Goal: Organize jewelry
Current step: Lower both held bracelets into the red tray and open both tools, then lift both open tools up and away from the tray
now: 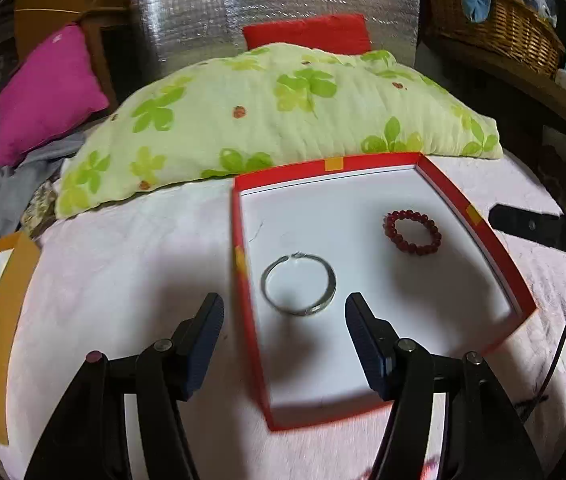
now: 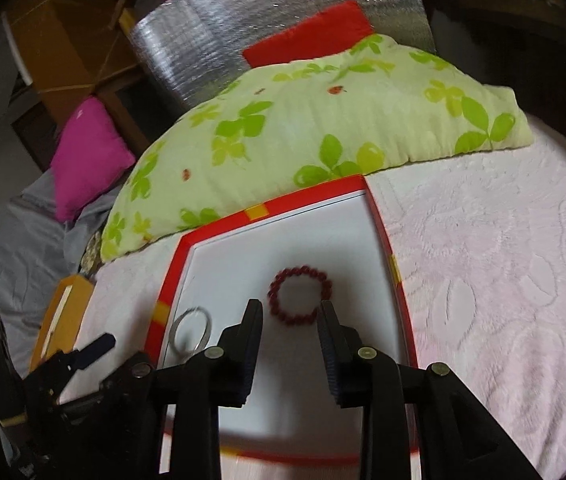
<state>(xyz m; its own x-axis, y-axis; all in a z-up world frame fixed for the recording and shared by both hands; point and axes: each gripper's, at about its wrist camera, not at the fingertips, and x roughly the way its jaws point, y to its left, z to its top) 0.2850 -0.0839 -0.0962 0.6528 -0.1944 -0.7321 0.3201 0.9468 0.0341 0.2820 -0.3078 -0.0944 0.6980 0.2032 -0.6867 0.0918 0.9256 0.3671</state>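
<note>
A shallow red box [image 1: 247, 340] [image 2: 404, 316] with a white floor lies on the pink bedspread. A silver open bangle [image 1: 299, 284] [image 2: 191, 330] rests flat at the box's left side. A dark red bead bracelet [image 1: 412, 232] [image 2: 299, 295] rests flat further right. My left gripper [image 1: 285, 302] hovers open over the box's left rim, the bangle just beyond its tips and untouched. My right gripper [image 2: 291, 305] is open with a narrow gap; the bead bracelet lies just past its tips, and neither pad presses on it. Part of the right gripper [image 1: 543, 228] shows in the left wrist view.
A green leaf-print pillow [image 1: 279, 108] lies right behind the box, with a red cushion [image 1: 307, 32] and a magenta pillow [image 1: 49, 92] beyond. An orange box [image 1: 1, 320] sits at the bed's left edge. A wicker basket [image 1: 499, 20] stands at the back right.
</note>
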